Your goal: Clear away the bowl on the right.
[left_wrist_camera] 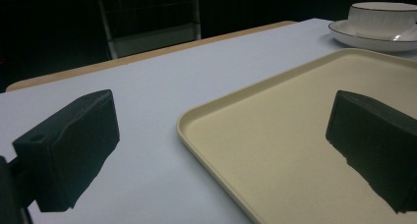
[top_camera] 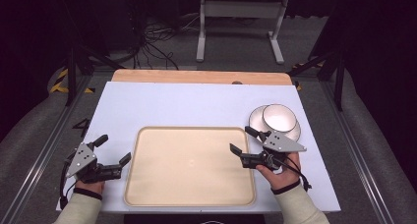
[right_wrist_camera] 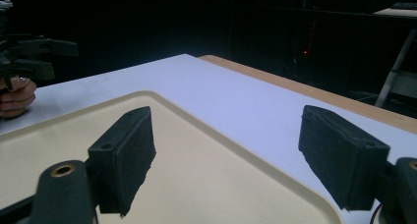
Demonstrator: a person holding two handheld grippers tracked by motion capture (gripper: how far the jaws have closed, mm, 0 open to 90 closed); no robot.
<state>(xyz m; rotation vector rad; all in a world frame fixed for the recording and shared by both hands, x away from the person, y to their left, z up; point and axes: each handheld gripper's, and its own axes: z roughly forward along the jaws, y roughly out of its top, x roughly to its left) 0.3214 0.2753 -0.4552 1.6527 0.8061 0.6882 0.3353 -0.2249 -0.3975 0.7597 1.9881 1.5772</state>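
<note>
Dark surroundings enclose a white counter (top_camera: 196,103) with a wooden strip along its far edge; a white frame stand sits on the floor beyond it. Largest on the counter is an empty beige tray (top_camera: 189,165), rectangular with rounded corners, its long axis running left to right across the near middle. Just past the tray's far right corner stands a white bowl (top_camera: 279,117) on a white saucer (top_camera: 255,120), both with a thin dark rim line.

Right gripper (top_camera: 244,142) hovers at the tray's right edge, jaws spread wide and empty, aimed left across the tray. The bowl and saucer lie just beyond it, toward the far right, so this gripper is judged the nearer one for any pick. Left gripper (top_camera: 114,149) rests at the tray's left edge, jaws also wide and empty, well apart from the crockery.

No brands, labels or writing can be read.
</note>
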